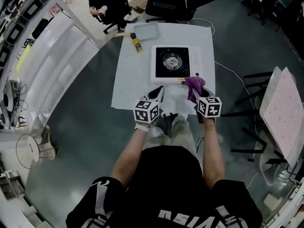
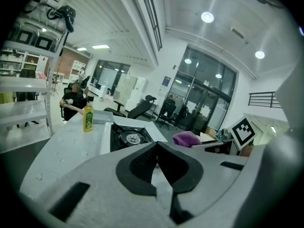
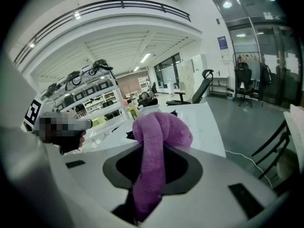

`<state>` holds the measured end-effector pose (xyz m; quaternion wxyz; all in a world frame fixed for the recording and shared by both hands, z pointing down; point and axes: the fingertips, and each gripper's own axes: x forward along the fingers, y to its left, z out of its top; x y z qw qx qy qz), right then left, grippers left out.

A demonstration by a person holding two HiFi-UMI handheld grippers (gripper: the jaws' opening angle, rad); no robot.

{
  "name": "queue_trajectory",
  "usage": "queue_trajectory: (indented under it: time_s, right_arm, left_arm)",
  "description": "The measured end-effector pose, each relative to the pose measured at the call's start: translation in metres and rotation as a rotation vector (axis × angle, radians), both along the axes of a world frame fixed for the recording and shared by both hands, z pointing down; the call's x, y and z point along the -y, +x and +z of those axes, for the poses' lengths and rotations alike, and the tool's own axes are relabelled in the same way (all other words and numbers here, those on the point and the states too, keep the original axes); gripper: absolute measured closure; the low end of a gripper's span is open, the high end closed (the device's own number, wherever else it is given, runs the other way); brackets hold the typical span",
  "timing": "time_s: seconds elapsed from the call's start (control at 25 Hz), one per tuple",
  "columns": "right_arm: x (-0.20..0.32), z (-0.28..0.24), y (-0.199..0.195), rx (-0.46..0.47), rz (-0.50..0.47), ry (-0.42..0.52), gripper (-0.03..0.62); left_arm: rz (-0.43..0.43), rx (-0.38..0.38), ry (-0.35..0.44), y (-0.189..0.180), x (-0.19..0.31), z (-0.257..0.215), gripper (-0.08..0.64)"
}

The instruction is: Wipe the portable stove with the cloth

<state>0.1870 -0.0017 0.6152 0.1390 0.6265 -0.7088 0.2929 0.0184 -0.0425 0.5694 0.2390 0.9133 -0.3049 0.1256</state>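
Cloth first: we have the purple fleecy cloth [image 3: 159, 141] pinched in the right gripper [image 1: 199, 95]. Its jaws are closed on a bunched fold, part-way apart because of the fabric's bulk, and a rounded wad sticks out past the tips. From the head view, that wad hangs over the near right corner of the white square portable stove [image 1: 194, 63] with its black burner top. We cannot tell whether it touches the casing. The stove sits in the middle of the white table [image 1: 130, 80], and a yellow bottle [image 1: 137, 44] stands beyond its far left corner.

Our left gripper [image 2: 156, 148] holds nothing. Its black pads meet at the tips, and it points at the near left edge of the stove, just short of it.

We judge this to be the approach step, with wiping not yet begun. The next move calls for lowering the wad flat onto the stove's surface and pressing enough to drag it across. The grip must stay firm so the cloth does not slip out, and the left gripper might brace the casing against sliding.
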Motion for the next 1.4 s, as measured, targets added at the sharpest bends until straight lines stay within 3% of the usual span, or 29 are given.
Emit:
queue_trajectory:
  time_s: [0.4, 0.76, 1.4]
  right_arm:
    - [-0.046, 0.06, 0.036, 0.043, 0.099, -0.121, 0.502]
    - [-0.065, 0.126, 0.058, 0.073, 0.13, -0.251, 0.502]
    - [-0.062, 0.184, 0.071, 0.108, 0.147, -0.346, 0.495]
  left_arm:
    - [0.066, 0.039, -0.047, 0.039, -0.02, 0.037, 0.554]
    - [0.152, 0.08, -0.084, 0.075, -0.032, 0.067, 0.554]
    - [0.168, 0.103, -0.116, 0.103, -0.018, 0.083, 0.554]
